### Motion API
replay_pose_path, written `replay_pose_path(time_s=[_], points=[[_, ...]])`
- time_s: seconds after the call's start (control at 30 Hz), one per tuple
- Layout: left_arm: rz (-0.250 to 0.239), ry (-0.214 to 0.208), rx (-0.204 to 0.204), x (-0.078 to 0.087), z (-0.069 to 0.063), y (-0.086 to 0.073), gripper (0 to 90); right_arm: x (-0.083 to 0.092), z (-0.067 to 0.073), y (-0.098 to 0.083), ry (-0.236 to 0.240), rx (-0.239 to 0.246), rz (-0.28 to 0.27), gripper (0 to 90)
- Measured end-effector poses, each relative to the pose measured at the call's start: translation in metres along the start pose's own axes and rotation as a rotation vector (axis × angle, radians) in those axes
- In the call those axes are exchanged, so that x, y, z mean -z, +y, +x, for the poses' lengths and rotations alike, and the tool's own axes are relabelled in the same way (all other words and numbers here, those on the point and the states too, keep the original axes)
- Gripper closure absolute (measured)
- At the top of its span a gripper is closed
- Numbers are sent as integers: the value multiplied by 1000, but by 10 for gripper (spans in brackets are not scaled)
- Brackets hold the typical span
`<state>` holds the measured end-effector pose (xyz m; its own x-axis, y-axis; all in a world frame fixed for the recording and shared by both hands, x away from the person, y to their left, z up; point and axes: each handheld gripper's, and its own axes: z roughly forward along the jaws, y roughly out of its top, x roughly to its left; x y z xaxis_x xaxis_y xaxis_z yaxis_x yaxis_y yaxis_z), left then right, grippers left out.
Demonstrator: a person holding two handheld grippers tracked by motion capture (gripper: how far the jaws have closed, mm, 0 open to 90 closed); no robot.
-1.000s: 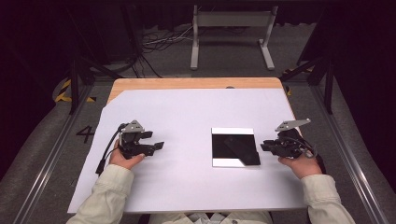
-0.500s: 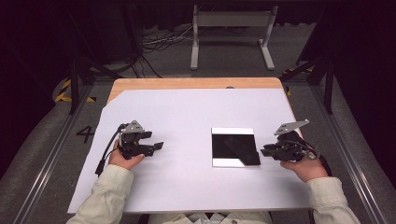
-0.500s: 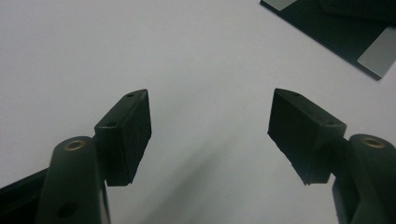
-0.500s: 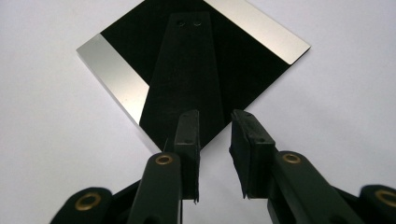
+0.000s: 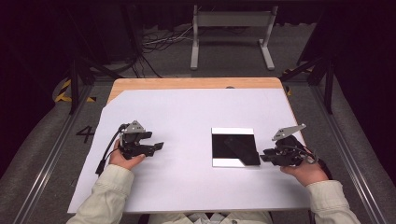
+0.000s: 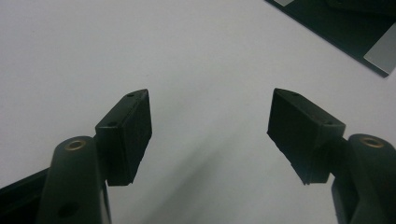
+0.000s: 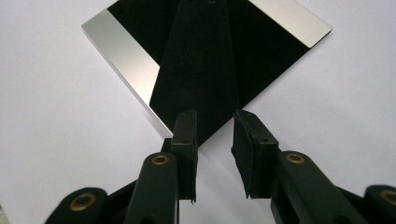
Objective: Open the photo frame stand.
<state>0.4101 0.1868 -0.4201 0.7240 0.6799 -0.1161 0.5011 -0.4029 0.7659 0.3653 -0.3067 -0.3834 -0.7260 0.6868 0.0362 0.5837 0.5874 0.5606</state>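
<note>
A square dark plate (image 5: 224,145) with shiny silver bands lies right of centre on the white sheet (image 5: 187,112). A black triangular piece of cloth (image 5: 243,150) rests on it. My right gripper (image 5: 264,157) sits at the plate's near right corner. In the right gripper view its jaws (image 7: 215,140) point at that corner of the plate (image 7: 126,60) and the cloth (image 7: 201,70); they have just been opening, and the pads press on nothing. My left gripper (image 5: 158,147) rests on the sheet to the left, its jaws (image 6: 210,135) wide open over bare paper, with the plate (image 6: 345,32) farther off.
The wooden table edge (image 5: 196,83) shows beyond the sheet. A grey metal stand (image 5: 231,28) and loose cables (image 5: 159,42) are on the floor behind. Metal rails (image 5: 46,158) run along both sides of the table.
My right gripper has drifted slightly toward the near edge of the table. The left hand and the plate have not moved.
</note>
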Motion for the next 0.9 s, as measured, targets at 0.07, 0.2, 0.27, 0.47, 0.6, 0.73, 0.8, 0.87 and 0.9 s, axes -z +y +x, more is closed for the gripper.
replay_pose_path(time_s=[0.07,0.2,0.27,0.47,0.6,0.73,0.8,0.87,0.9], points=[[-2,-2,-2,1,0,0,310,-1,0,-1,-3,2,4,687],[-3,1,0,1,0,0,309,-4,1,-4,-5,2,29,683],[0,-2,0,1,0,0,309,-5,2,-6,-5,4,40,683],[-1,-5,0,1,0,0,309,-6,2,-9,-4,3,62,684],[-1,-5,0,1,0,0,308,-8,4,-12,4,8,76,689],[0,-4,-2,0,0,0,308,-10,5,-13,9,14,91,697],[-2,-3,-4,0,0,0,308,-11,5,-14,14,17,102,709],[-1,-3,-5,0,0,0,308,-12,6,-14,15,21,110,720],[0,-3,-6,0,0,0,308,-13,6,-14,18,25,115,726]])
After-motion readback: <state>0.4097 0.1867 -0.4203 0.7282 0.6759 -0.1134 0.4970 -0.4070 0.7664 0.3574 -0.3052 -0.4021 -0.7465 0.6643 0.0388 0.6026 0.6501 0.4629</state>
